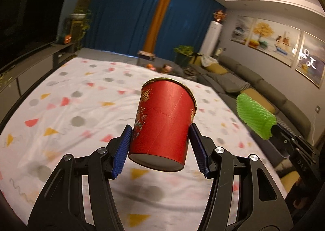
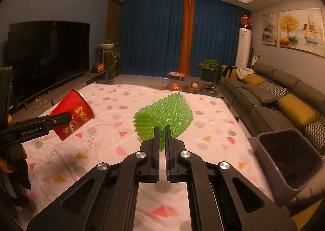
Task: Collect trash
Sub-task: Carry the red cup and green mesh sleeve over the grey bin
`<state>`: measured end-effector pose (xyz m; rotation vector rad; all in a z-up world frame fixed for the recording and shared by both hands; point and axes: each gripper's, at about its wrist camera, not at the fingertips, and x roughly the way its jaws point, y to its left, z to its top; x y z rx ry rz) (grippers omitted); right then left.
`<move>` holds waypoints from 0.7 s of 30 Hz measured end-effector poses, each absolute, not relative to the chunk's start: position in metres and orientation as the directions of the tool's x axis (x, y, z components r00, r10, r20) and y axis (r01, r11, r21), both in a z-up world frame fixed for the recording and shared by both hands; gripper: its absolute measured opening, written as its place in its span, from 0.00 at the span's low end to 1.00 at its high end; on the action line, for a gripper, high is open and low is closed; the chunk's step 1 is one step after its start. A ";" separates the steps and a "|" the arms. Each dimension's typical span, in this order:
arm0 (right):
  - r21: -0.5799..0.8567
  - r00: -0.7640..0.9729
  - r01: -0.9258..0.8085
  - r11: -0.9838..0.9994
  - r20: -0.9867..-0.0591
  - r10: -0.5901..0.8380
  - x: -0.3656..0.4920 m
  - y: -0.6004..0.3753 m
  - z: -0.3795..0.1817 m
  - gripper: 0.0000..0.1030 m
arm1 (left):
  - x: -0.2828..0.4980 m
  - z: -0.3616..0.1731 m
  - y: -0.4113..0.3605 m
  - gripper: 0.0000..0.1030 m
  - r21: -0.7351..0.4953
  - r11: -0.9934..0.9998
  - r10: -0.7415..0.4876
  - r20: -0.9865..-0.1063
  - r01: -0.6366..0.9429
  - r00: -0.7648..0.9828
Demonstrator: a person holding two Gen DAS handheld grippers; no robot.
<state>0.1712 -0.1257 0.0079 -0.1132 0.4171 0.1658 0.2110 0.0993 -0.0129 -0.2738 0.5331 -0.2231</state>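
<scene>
The left gripper [image 1: 160, 145] is squeezing a red paper cup [image 1: 164, 123] between its blue pads, gripping the lower wall close to the base, with the cup tilted and its gold rim pointing away. It is hanging in the air above the table [image 1: 71, 109], which is wearing a white cloth with coloured triangles and grey dots. The cup is looking empty and light, though its inside is not showing. Its thin wall is likely to buckle under a hard squeeze, so the hold near the stiffer bottom seems the wise one; the glossy paper may be slipping a little if the grip loosens.

The right gripper [image 2: 161, 139] is pinching a green foam net [image 2: 162, 115], its jaws drawn almost together on the lower edge of the sheet. The net is standing up from the pads and holding its shape, so it is probably very light and springy, soft enough to crush without harm. A pinch on any edge should be serving well.

A grey bin [image 2: 288, 162] is waiting at the right side of the table, open at the top, near the right gripper.
</scene>
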 end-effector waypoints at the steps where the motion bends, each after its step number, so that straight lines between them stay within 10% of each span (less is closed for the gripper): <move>1: -0.071 0.903 -0.176 0.982 -0.408 0.132 0.169 -0.131 0.009 0.05 | 0.209 -0.010 0.091 0.54 -0.310 0.938 -0.289 -0.466 0.151 0.837; 21: -0.008 0.929 0.087 0.996 -0.359 -0.084 0.148 -0.285 0.011 0.05 | 0.225 0.019 -0.118 0.54 -0.300 0.840 -0.542 -0.417 0.453 0.730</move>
